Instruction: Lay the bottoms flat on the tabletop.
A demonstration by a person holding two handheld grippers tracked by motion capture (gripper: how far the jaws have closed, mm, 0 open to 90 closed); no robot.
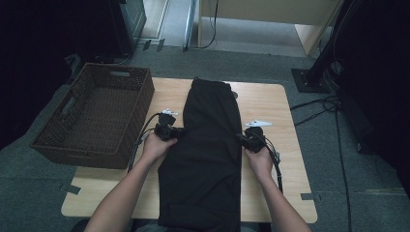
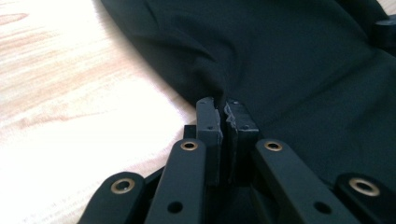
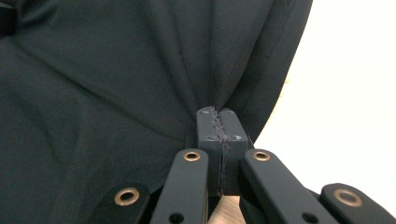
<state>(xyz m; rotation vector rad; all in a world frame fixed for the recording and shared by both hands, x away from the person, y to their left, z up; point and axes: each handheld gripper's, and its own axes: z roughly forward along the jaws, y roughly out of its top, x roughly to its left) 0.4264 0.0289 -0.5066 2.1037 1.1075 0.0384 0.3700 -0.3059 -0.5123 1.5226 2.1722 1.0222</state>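
A long black garment [image 1: 210, 140] lies folded lengthwise down the middle of the wooden table [image 1: 270, 106], its near end hanging over the front edge. My left gripper [image 1: 180, 131] sits at the garment's left edge, about halfway along. In the left gripper view the jaws [image 2: 225, 109] are shut, with a pinch of the black fabric [image 2: 289, 60] bunched between the pads. My right gripper [image 1: 241, 139] is level with it at the right edge. Its jaws [image 3: 217, 116] are shut on a gathered fold of the cloth [image 3: 116, 70], with creases fanning out from the pads.
A dark brown wicker basket [image 1: 77, 154] stands empty at the table's left end, overhanging its edge. Bare wood shows on both sides of the garment. Cables [image 1: 333, 111] trail over the grey floor to the right, near a black stand base [image 1: 309, 79].
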